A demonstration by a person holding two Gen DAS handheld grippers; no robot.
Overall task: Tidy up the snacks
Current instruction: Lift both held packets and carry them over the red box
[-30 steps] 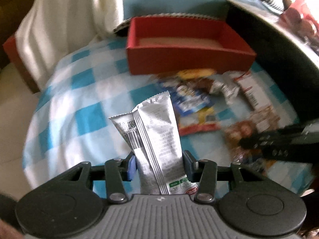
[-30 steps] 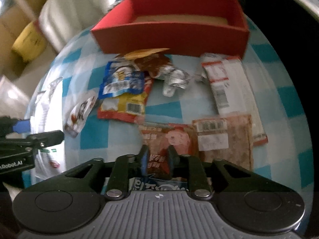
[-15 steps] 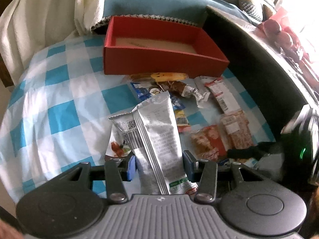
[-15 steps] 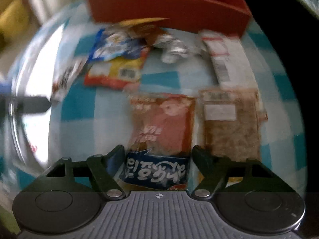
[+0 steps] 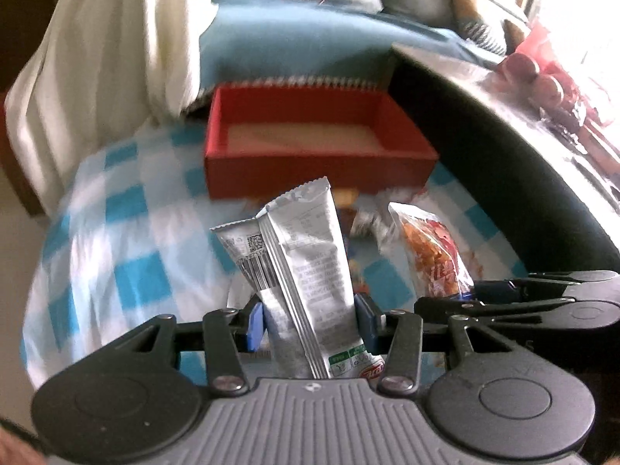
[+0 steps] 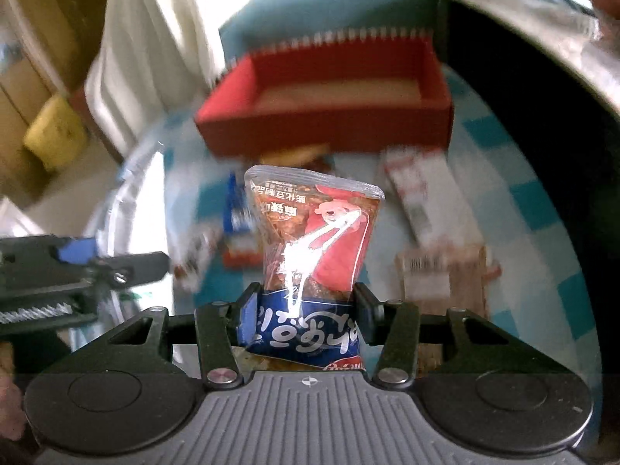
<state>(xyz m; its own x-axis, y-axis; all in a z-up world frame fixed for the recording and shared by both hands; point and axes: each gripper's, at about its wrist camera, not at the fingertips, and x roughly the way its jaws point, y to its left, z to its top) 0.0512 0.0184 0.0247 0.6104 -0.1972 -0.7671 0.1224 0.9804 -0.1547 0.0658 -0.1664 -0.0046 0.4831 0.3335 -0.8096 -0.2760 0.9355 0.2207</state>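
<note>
Two fisheye views, each looking forward and steeply down from just behind its own hand-held gripper. The left wrist camera peers past the left hand-held gripper (image 5: 310, 319) across a blue-checked cloth (image 5: 116, 240) to the red box (image 5: 310, 166) at the far side; the right hand-held gripper (image 5: 461, 294) enters close at its right edge. The right wrist camera, behind that same tool (image 6: 306, 306), faces the same way, with the left one (image 6: 116, 267) at its left edge. Both views share the box (image 6: 329, 124), the cloth (image 6: 515, 209) and the dark curved edge on the right.
</note>
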